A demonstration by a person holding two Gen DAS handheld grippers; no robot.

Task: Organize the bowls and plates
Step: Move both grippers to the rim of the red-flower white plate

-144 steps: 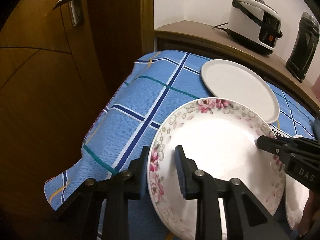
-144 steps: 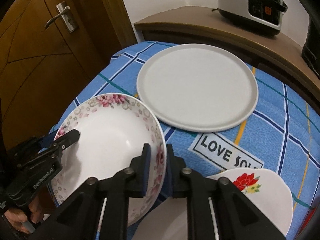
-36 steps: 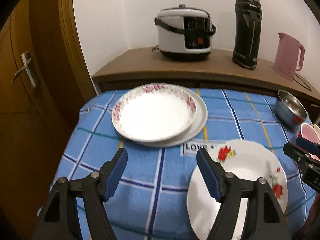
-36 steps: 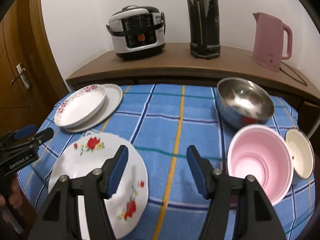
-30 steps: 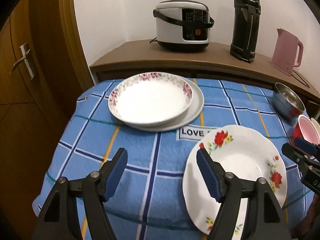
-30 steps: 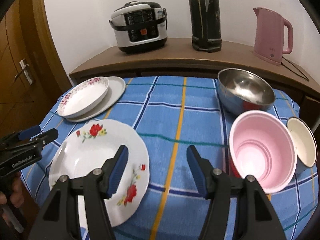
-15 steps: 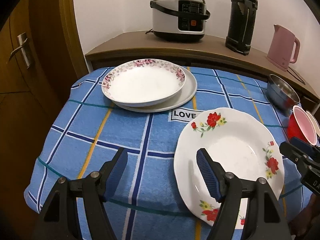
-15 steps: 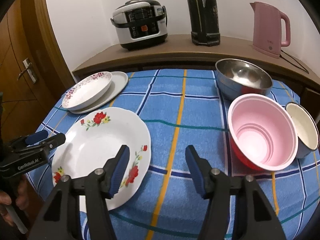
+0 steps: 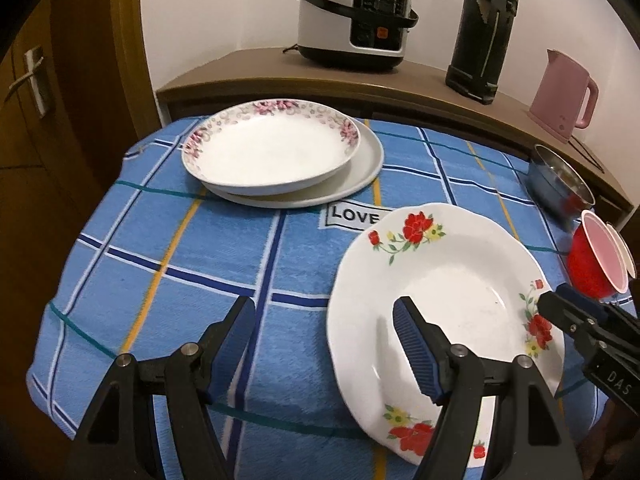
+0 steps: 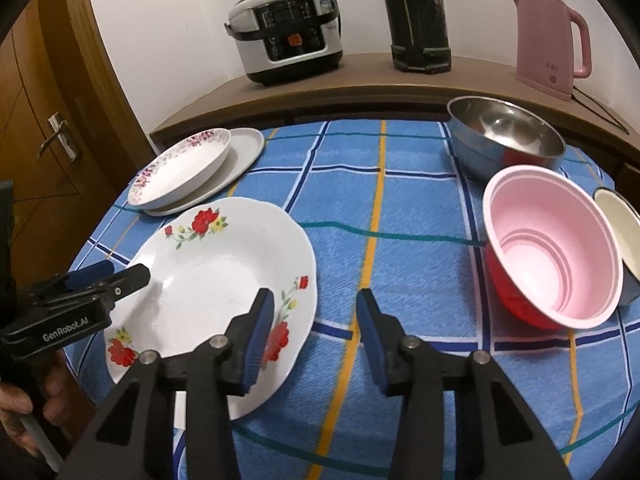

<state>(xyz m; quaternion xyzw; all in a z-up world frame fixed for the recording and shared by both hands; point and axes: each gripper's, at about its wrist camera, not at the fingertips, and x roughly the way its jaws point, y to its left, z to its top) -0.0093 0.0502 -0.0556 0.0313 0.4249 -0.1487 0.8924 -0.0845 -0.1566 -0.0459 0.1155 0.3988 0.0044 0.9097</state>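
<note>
My right gripper (image 10: pixel 314 322) straddles the near right rim of the red-flower plate (image 10: pixel 212 280); its jaws are closing, one pad over the plate's inside, the other over bare cloth outside the rim, neither pressing yet. My left gripper (image 9: pixel 324 338) stands wide open at the plate's opposite edge, one finger above the plate's well, the other out over the tablecloth (image 9: pixel 224 248), holding nothing.

I judge the step in hand is pinching this plate at both sides to carry it to the stack beyond: the pink-flower plate (image 9: pixel 272 148) resting on a plain plate (image 9: pixel 360 168), ahead and left of the left gripper.

Risks as I see them: the plate is glazed, smooth and scalloped at the rim, so ribbed pads may slip if they bite only the thin lip. If the right jaws shut before the left, the plate could tip or skid on the woven cloth toward the table's near edge, which it already seems to overhang. The cloth could also bunch under the outer finger and get pinched with the rim.

To the right of my right gripper sit the pink bowl (image 10: pixel 556 256), ribbed inside and red outside, a shiny steel bowl (image 10: pixel 504 136) behind it, and a small cream bowl (image 10: pixel 618 224) touching the pink one.
</note>
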